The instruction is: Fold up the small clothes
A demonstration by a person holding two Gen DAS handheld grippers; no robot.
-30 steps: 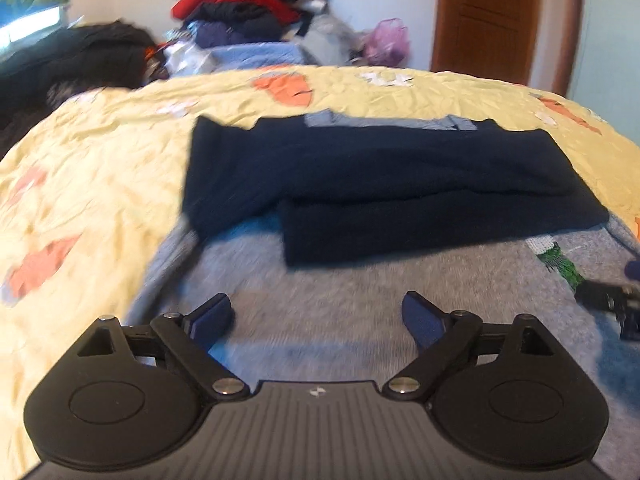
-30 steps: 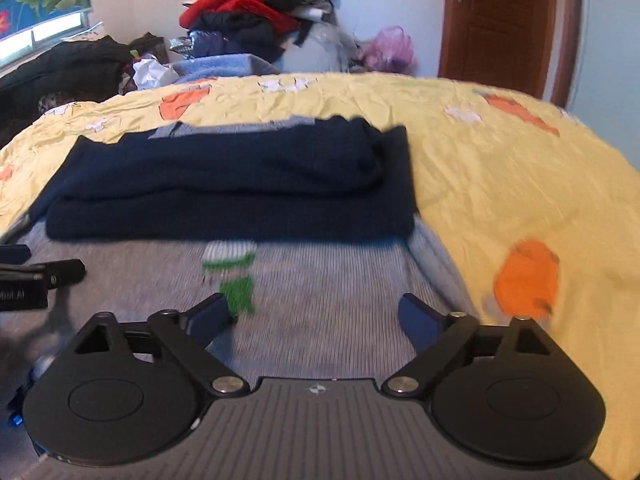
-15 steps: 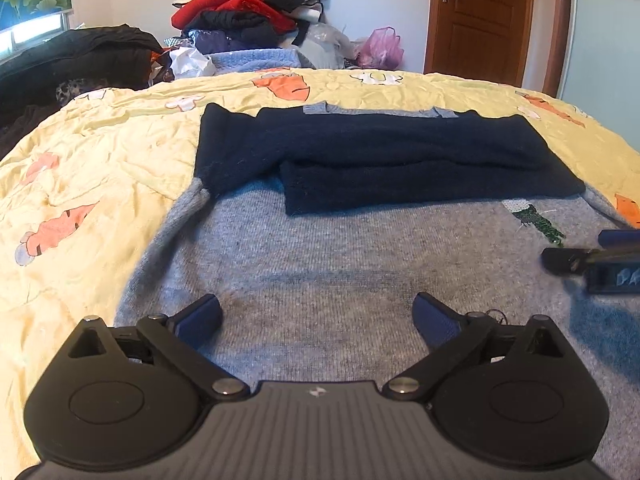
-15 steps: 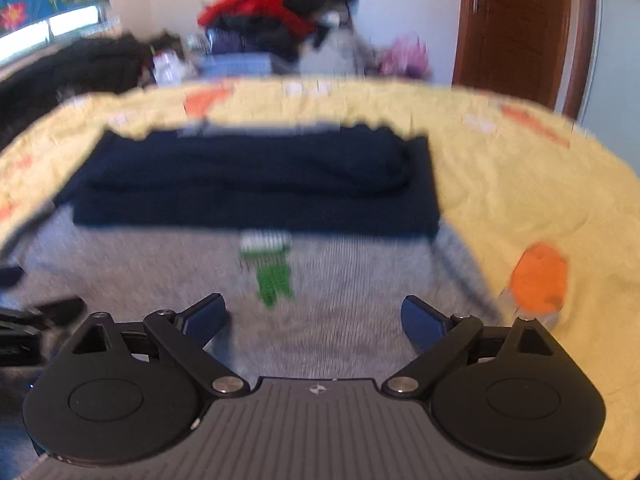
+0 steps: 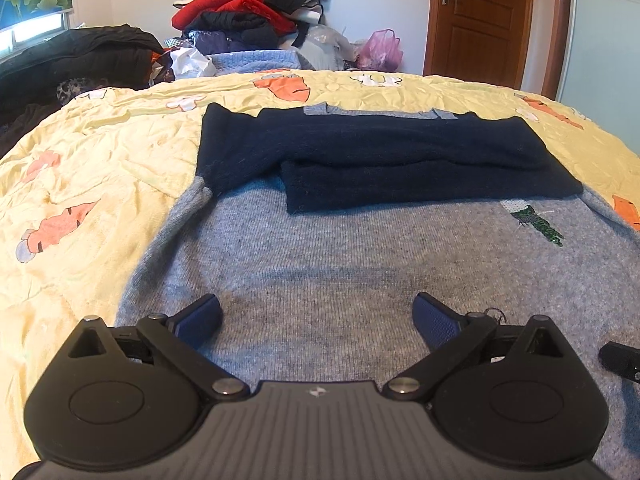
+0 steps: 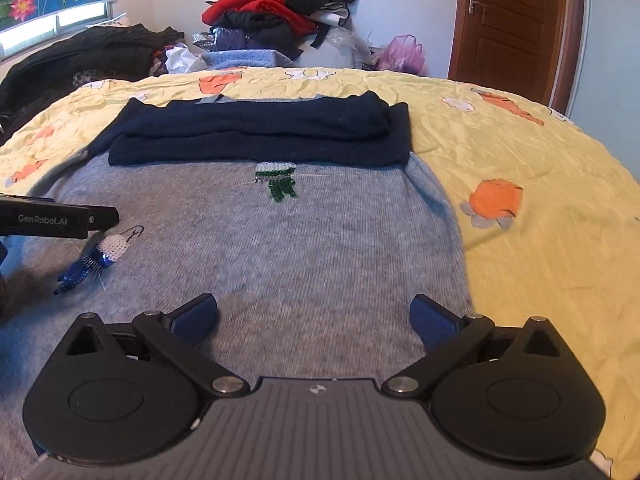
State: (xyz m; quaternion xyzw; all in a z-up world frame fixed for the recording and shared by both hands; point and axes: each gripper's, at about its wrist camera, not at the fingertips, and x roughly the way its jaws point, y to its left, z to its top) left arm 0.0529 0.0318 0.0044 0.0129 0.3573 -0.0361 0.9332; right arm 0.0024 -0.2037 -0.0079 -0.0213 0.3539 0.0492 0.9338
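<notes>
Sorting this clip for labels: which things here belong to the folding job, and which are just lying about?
Job:
- grey sweater with navy sleeves folded across it
- left hand-held gripper, open
- right hand-held gripper, open

Lying about:
- clothes pile
- black coat
- pink plastic bag
- yellow bedspread, only the work surface

A grey knit sweater (image 5: pixel 340 264) lies flat on the bed (image 5: pixel 92 168), its navy sleeves (image 5: pixel 400 160) folded across the chest, sequin motifs (image 6: pixel 280 184) showing.

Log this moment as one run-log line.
stage: sleeves folded across grey sweater | left gripper: open, empty | right gripper: open, empty | bedspread: under sweater
</notes>
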